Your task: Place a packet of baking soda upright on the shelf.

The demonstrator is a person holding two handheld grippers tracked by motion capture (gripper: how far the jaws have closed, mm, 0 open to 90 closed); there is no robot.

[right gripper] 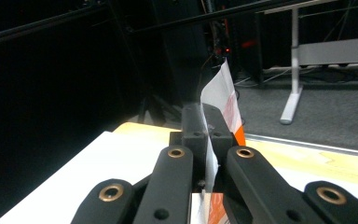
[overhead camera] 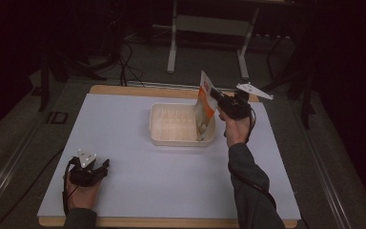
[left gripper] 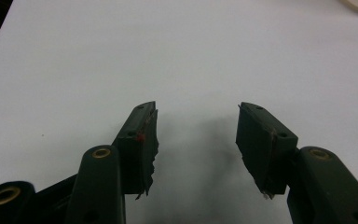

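An orange and white snack bag [overhead camera: 204,107] hangs upright with its lower end inside the right side of a cream plastic tray [overhead camera: 161,134]. My right gripper [overhead camera: 218,98] is shut on the bag's upper edge, held up by a hand in a dark sleeve. In the right gripper view the jaws pinch the thin bag [right gripper: 223,95] between them [right gripper: 207,135]. My left gripper [overhead camera: 101,167] rests near the front left of the white table [overhead camera: 124,124], open. In the left gripper view its pads [left gripper: 148,140] stand wide apart over bare white surface, holding nothing.
The tray sits at the table's centre back and looks empty apart from the bag. A wooden table edge [overhead camera: 138,89] runs along the back. Beyond it stand a metal desk frame [overhead camera: 209,28] and cables on a dark floor.
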